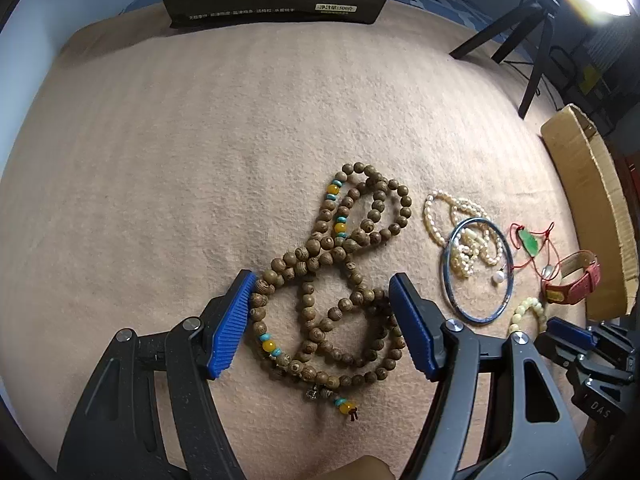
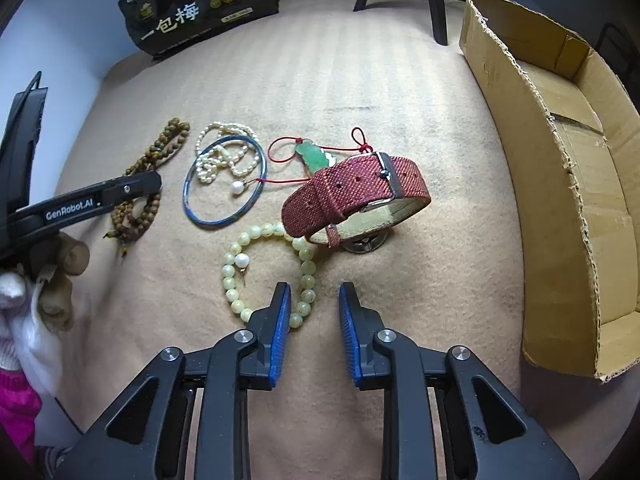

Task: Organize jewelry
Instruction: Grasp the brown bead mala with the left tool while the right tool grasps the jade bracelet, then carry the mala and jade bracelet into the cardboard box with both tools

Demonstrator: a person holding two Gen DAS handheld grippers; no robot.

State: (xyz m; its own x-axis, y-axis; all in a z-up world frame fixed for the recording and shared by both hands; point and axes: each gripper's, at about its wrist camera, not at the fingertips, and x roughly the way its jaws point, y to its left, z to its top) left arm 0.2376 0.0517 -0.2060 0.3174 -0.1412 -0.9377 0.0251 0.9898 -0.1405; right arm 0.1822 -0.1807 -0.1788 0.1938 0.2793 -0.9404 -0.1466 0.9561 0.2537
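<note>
A long string of brown wooden beads [image 1: 340, 280] with yellow and turquoise accents lies coiled on the beige cloth. My left gripper [image 1: 322, 320] stands open around its lower coils, the left pad right beside the beads. A pale green bead bracelet [image 2: 268, 272] lies in front of my right gripper [image 2: 315, 320]. Its jaws are narrowly open, with a bit of the bracelet just inside the left pad. Beyond lie a red-strapped watch [image 2: 356, 192], a jade pendant on red cord [image 2: 316, 156], a blue-grey bangle [image 2: 224, 180] and a pearl strand [image 2: 220, 156].
An open cardboard box [image 2: 560, 160] stands along the right edge. A black snack bag [image 2: 200, 8] and tripod legs [image 2: 436, 0] are at the back. A loose pearl [image 2: 241, 260] rests inside the bracelet. A person's hand [image 2: 60, 280] holds the left gripper at the left.
</note>
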